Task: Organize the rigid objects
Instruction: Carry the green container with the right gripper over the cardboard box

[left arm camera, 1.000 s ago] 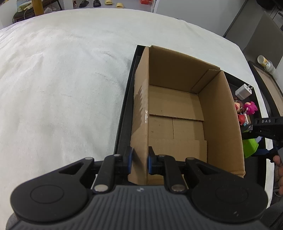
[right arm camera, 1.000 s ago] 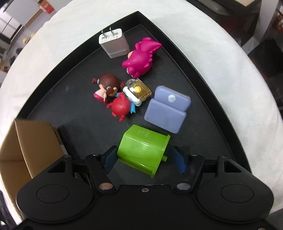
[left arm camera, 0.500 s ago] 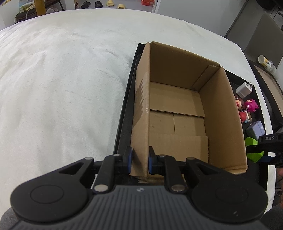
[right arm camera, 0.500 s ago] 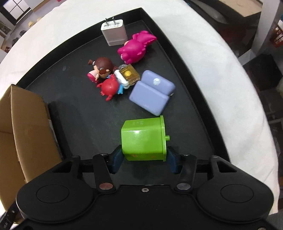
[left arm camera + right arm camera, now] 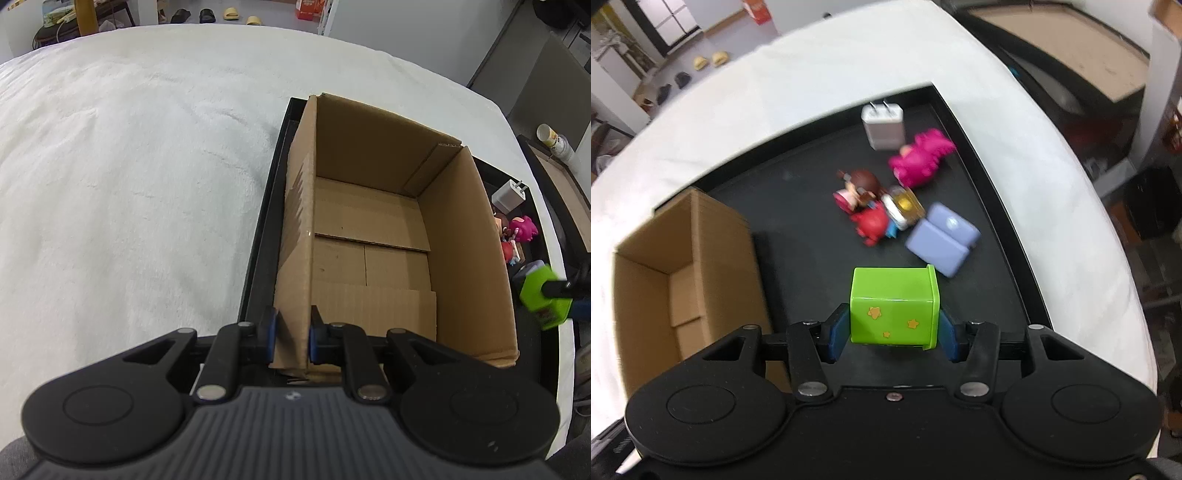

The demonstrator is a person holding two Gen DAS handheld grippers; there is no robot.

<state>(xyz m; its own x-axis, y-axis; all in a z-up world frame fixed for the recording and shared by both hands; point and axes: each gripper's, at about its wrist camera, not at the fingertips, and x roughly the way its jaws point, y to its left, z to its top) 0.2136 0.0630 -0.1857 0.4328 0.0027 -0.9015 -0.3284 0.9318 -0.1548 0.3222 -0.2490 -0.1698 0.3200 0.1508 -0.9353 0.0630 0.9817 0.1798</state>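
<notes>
Green block (image 5: 894,306) sits clamped in right hand-held gripper (image 5: 893,334).

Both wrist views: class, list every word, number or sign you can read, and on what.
No readable words or numbers.
Yellow stars: on the green block.
Emblem on the left tongs: too small.
Print on the paper cup: too small.

Left gripper (image 5: 291,338): angled steeply down, pads pinching the box wall (image 5: 295,258).
Right gripper (image 5: 892,334): pointing steeply down, jaws just closed, pads pressing the green bin (image 5: 894,306), apparently lifted off the tray.
</notes>
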